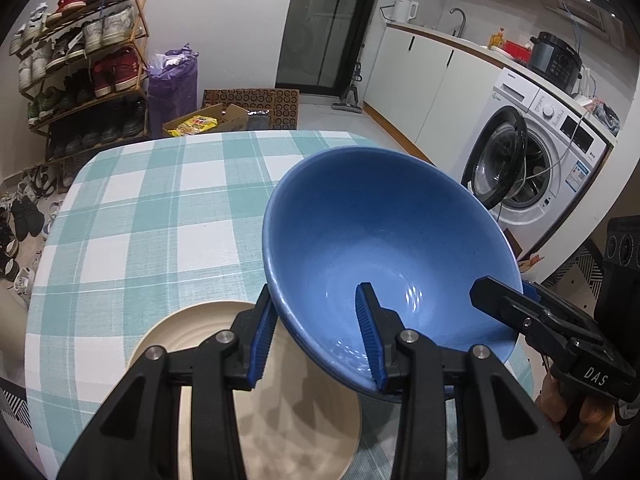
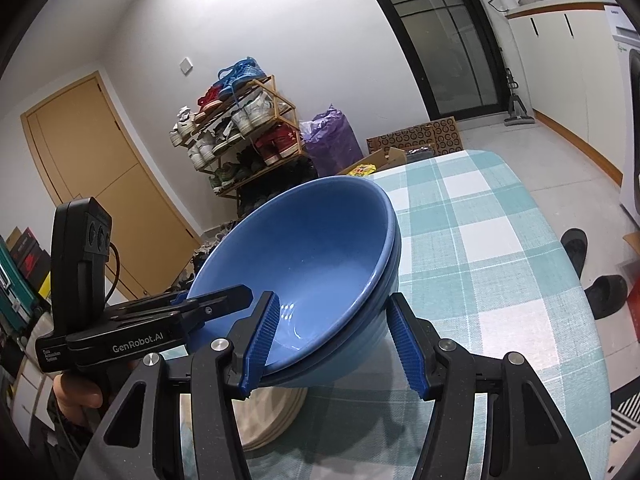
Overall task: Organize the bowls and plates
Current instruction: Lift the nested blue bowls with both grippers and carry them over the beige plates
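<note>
Two nested blue bowls (image 1: 380,232) (image 2: 312,248) hang tilted above the checked tablecloth (image 1: 160,216) (image 2: 500,248), lifted clear of it. My left gripper (image 1: 316,336) is shut on the near rim, one pad outside the wall and one inside. My right gripper (image 2: 332,344) is shut on the opposite rim, its left pad inside and its right pad outside. Each gripper shows in the other's view: the right gripper (image 1: 508,292) and the left gripper (image 2: 216,296). A stack of beige plates (image 1: 192,332) (image 2: 280,408) lies on the table below the bowls.
A washing machine (image 1: 552,152) with its door open stands right of the table. A shoe rack (image 1: 80,60) and a cardboard box (image 1: 208,120) sit beyond the far edge. Dark slippers (image 2: 576,252) lie on the floor beside the table.
</note>
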`<state>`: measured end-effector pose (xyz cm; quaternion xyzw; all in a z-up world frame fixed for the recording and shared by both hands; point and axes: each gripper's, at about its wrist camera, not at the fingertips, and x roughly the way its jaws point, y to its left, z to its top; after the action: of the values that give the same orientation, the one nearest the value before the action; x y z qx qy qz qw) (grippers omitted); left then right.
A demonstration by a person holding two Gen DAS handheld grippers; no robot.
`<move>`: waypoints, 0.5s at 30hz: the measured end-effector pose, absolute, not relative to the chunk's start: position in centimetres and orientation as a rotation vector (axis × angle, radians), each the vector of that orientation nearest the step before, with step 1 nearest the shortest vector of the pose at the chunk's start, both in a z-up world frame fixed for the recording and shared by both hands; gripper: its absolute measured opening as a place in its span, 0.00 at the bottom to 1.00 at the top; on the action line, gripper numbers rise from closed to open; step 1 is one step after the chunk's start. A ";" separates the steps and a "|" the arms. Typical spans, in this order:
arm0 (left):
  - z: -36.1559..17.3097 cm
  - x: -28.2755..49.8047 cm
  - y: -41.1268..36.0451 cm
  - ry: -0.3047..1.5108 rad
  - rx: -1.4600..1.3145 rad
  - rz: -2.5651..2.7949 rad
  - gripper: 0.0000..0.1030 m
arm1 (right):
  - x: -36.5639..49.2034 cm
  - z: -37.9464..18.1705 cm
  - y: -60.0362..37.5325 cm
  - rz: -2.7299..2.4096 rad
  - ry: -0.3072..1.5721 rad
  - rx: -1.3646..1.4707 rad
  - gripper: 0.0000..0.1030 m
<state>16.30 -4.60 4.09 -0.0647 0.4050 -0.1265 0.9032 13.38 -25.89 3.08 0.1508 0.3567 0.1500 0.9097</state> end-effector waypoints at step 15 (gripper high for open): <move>4.4 13.8 -1.2 0.815 -0.171 -0.178 0.37 | 12.8 3.1 -21.9 0.383 0.754 0.278 0.56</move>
<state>13.76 -1.23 4.37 -0.0828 0.3953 -0.0862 0.9107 12.82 -21.92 3.10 0.1346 0.3648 0.1850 0.9025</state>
